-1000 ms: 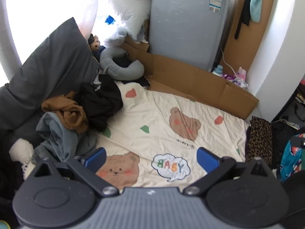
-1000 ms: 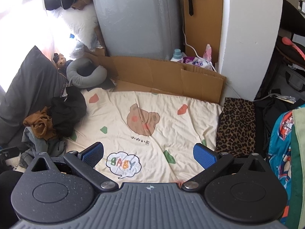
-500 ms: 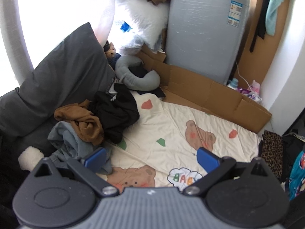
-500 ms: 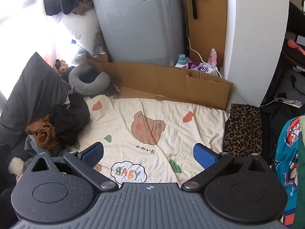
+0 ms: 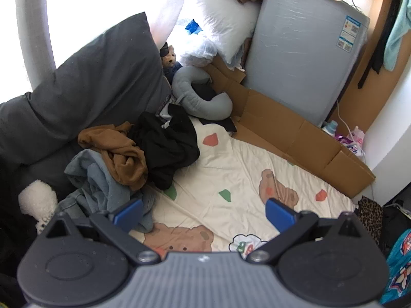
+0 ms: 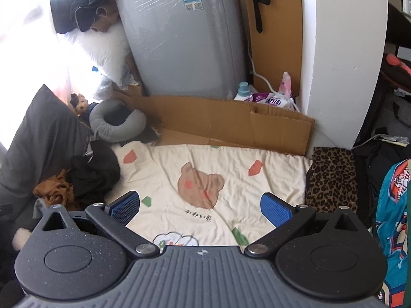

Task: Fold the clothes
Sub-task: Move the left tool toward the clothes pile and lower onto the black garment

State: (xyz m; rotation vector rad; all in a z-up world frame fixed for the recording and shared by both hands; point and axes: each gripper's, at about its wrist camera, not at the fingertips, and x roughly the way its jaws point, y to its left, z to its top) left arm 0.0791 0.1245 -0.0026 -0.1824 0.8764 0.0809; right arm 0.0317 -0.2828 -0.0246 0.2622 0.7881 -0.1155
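Beyond the left gripper's wide, empty jaws, the clothes pile is lying unfolded; the right gripper, equally spread, is holding nothing.

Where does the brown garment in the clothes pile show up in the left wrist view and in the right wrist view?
Left wrist: brown garment left of centre, on the blue-grey clothing, against the black garment.
Right wrist: brown garment at the far left, partly behind the hand-held gripper's body.
Shared landmark: grey neck pillow, beyond the pile in both.
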